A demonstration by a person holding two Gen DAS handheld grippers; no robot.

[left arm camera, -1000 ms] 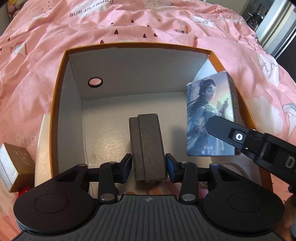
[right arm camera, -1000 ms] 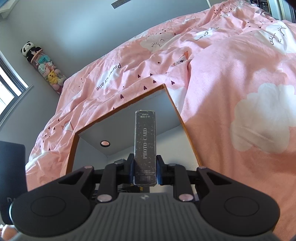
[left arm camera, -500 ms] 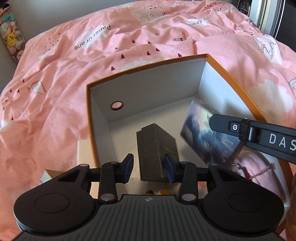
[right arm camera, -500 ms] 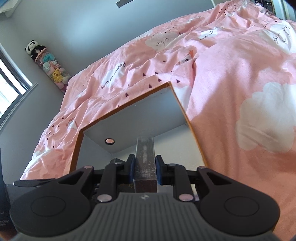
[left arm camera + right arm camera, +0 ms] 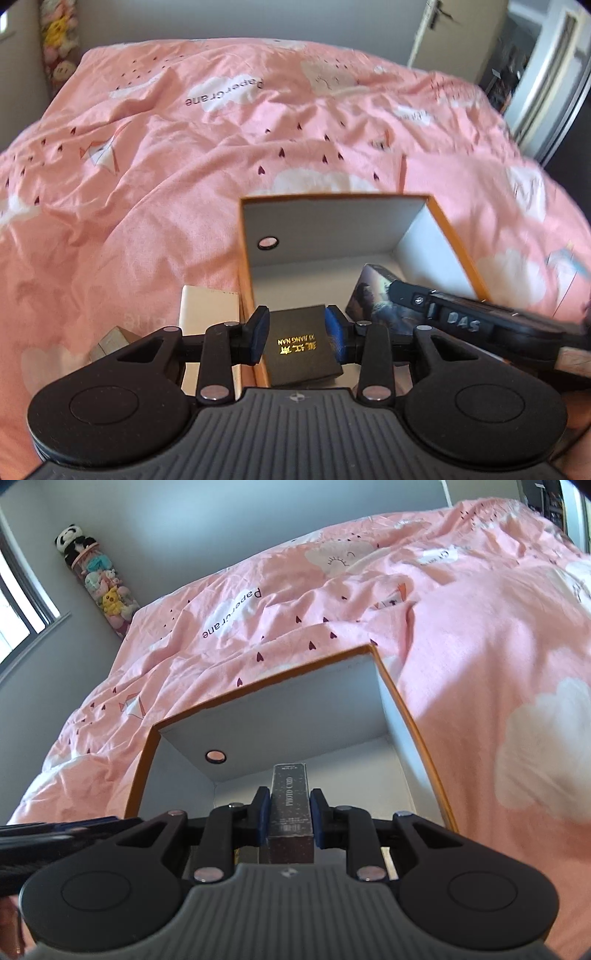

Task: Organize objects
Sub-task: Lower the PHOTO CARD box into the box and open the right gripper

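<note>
An open orange-rimmed box (image 5: 456, 240) with white walls sits on the pink bed; it also shows in the right wrist view (image 5: 413, 731). My left gripper (image 5: 295, 330) is shut on a small black box with gold lettering (image 5: 301, 345), held at the orange box's near left edge. My right gripper (image 5: 289, 814) is shut on a slim photo card box (image 5: 289, 812), held inside the orange box. In the left wrist view the photo card box (image 5: 373, 295) shows its illustrated face, low in the orange box at right.
A flat white-gold box (image 5: 208, 310) and a small gold box (image 5: 110, 339) lie on the pink duvet (image 5: 184, 166) left of the orange box. A tube of plush toys (image 5: 99, 587) stands by the wall. A doorway (image 5: 535, 74) is far right.
My left gripper has lifted the black box up and back toward the orange box's near left edge. My right gripper has lowered the photo card box deeper into the orange box.
</note>
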